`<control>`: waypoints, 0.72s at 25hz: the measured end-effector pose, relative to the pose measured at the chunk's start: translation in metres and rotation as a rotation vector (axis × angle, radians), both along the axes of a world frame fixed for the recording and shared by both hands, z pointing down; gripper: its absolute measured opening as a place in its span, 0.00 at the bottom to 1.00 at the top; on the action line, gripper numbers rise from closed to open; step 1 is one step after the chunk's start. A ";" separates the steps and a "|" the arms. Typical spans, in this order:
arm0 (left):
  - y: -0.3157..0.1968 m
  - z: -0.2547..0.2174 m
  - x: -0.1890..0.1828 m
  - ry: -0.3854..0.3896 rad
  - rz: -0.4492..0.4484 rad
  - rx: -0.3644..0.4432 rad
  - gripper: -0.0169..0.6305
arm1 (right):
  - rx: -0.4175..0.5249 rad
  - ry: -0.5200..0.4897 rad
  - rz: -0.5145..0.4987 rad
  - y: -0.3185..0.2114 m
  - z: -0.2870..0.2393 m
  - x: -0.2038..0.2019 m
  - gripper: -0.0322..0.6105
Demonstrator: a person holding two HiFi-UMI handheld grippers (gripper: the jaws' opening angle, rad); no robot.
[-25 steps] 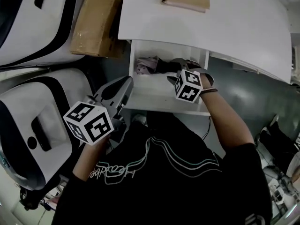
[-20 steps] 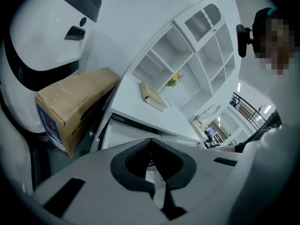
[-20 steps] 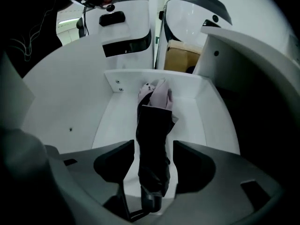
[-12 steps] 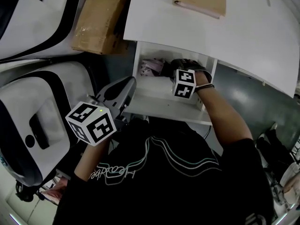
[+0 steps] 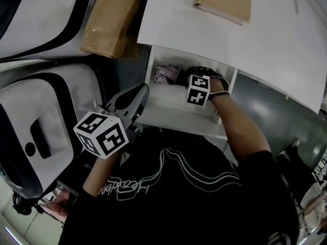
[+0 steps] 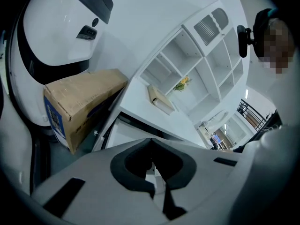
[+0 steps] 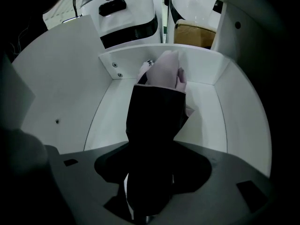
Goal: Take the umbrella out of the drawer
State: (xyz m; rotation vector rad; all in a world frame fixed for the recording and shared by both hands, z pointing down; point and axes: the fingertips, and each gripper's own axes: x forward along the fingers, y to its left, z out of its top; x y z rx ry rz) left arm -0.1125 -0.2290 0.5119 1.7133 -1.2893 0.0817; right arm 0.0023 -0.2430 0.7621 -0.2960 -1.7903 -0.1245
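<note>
Inside the open drawer under the table, the umbrella was seen lying lengthwise, its dark near end pinched by the right tongs. The left tongs were held pressed together, empty, outside the drawer. The grasp was judged made; a lift clear of the walls was called for next.

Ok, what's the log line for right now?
right gripper: shut on umbrella, inside open drawer | left gripper: shut, empty, outside drawer | umbrella: not out yet
</note>
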 end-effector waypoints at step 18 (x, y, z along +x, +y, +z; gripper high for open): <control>0.015 -0.011 0.008 0.015 0.045 -0.003 0.06 | 0.054 0.009 0.079 0.010 -0.033 0.012 0.37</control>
